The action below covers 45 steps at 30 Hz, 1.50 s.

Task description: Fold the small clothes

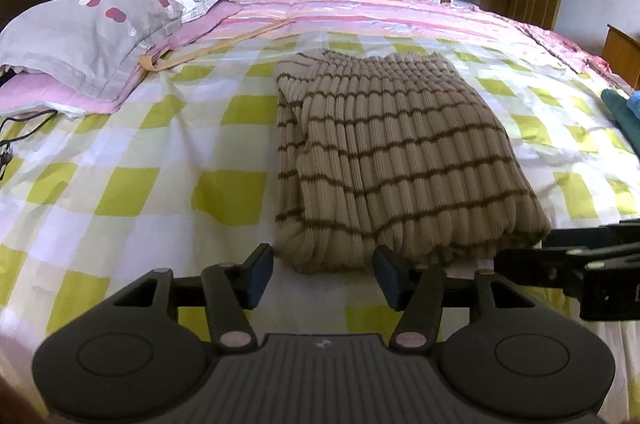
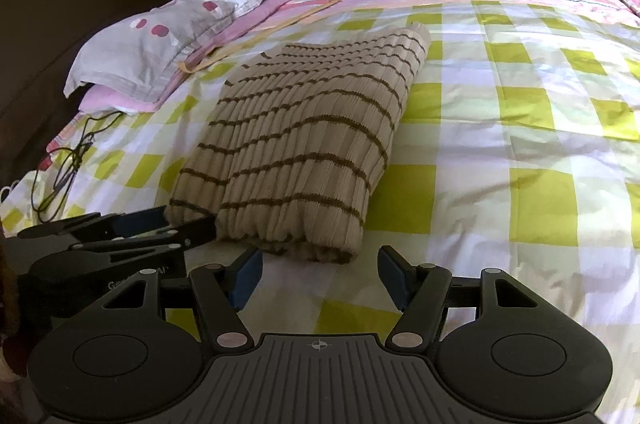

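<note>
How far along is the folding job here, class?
Done: the striped sweater lies folded in a compact stack on the checked bedsheet. In hand: nothing; the left gripper and right gripper are both open at its near edge. Left: possibly the teal clothes at the bed's edge.

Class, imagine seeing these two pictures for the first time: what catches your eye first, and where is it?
A folded beige sweater with brown stripes lies mid-bed on the green-and-white checked sheet. Both claws, left and right, sit open at its near edge. A grey pillow rests by the headboard.
</note>
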Tool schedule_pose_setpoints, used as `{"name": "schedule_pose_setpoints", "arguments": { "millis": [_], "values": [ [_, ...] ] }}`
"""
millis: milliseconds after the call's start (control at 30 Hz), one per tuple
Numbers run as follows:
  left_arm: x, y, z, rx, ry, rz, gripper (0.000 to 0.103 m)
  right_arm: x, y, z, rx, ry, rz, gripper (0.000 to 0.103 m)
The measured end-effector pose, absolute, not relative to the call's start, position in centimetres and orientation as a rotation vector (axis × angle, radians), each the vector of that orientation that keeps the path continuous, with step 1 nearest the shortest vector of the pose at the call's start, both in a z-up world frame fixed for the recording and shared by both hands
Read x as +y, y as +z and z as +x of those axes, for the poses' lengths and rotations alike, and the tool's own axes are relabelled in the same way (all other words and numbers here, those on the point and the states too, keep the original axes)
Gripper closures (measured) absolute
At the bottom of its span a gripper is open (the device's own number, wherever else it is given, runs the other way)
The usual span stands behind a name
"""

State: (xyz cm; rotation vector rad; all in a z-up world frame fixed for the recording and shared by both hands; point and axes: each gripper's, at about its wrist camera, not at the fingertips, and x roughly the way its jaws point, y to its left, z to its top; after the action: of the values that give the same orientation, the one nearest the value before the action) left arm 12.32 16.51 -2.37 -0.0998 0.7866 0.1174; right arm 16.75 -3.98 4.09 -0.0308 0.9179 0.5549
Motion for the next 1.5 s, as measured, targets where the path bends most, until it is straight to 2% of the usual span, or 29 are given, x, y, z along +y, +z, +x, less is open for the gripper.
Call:
{"name": "schedule_pose_setpoints", "arguments": {
  "millis": [400,700,1500],
  "values": [
    [13.7,-2.5,10.8,0.813,0.073,-0.050,0.031,-4.4,4.5,15.1,0.900,0.547,-0.031,0.038],
    [13.3,-2.2,9.9,0.804,0.084,-0.050,0.027,-5.4,4.6,14.1,0.899,0.532,-0.022,0.038],
    [12.3,-1.9,8.4,0.797,0.117,-0.038,0.009,-6.7,4.4,12.2,0.888,0.521,-0.011,0.037]
  ]
}}
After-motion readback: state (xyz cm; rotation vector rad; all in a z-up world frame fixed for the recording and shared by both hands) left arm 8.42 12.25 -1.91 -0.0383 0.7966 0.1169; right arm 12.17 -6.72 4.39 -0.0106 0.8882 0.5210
